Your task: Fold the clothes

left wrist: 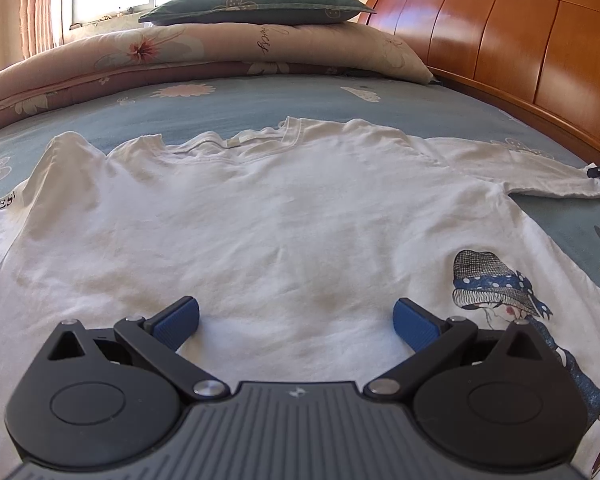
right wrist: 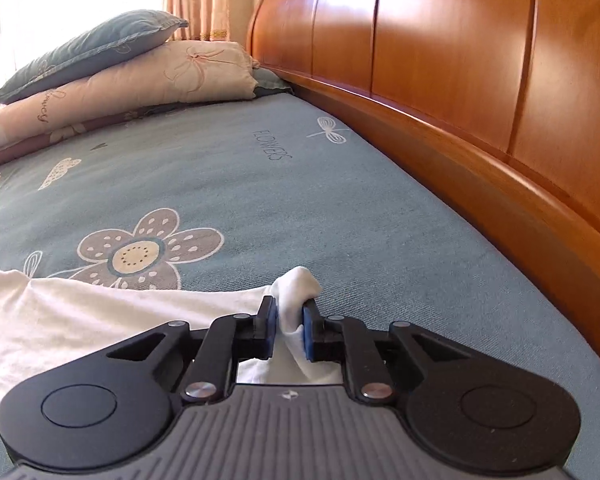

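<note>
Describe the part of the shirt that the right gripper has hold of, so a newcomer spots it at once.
Start at the wooden headboard and drop to the blue flowered bedsheet beside it. A white T-shirt lies spread there, and its sleeve nearest the headboard ends in a bunched tip. That tip alone stands up off the sheet, pinched in the right gripper.

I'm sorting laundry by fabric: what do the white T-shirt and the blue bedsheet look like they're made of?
White T-shirt: probably cotton jersey, matte and soft, with fine wrinkles, a ribbed collar and a printed figure. Blue bedsheet: likely a woven cotton or blend, matte, with visible weave grain and printed flowers. Fibre content cannot be confirmed by sight.
</note>
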Available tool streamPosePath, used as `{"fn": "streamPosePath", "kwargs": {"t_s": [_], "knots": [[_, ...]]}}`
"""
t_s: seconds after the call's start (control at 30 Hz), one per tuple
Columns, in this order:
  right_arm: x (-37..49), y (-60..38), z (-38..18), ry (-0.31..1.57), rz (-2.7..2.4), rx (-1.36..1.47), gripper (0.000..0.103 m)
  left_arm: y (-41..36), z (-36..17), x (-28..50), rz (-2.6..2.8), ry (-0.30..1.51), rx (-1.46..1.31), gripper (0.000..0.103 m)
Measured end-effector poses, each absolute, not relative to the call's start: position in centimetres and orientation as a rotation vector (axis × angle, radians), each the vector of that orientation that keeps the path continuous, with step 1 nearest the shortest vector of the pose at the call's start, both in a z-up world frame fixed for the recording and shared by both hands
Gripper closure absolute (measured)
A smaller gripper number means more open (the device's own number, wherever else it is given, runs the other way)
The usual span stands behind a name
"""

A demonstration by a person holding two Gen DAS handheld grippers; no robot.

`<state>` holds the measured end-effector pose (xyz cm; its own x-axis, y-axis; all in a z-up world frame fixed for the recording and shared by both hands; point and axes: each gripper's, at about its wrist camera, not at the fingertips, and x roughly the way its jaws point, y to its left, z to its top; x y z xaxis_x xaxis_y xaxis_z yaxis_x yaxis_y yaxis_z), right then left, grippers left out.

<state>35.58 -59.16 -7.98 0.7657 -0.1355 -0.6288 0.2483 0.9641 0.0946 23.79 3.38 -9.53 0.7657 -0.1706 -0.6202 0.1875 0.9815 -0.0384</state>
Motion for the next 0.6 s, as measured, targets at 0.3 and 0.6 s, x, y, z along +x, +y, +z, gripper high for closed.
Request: {"fn": "streamPosePath", "kwargs": {"t_s": [0.3,0.6], "knots": [[34.8,-55.3,-5.6,0.594,-0.350,0.142,0.038,3.7,-9.5,23.7,-0.205,0.667,0.006,0.001],[37.9,-51.9,-9.5,0.692,-0.264,0.067,0.022,3.5,-9.5,23.7,-0.201,0.667,0.014,0.001]]}}
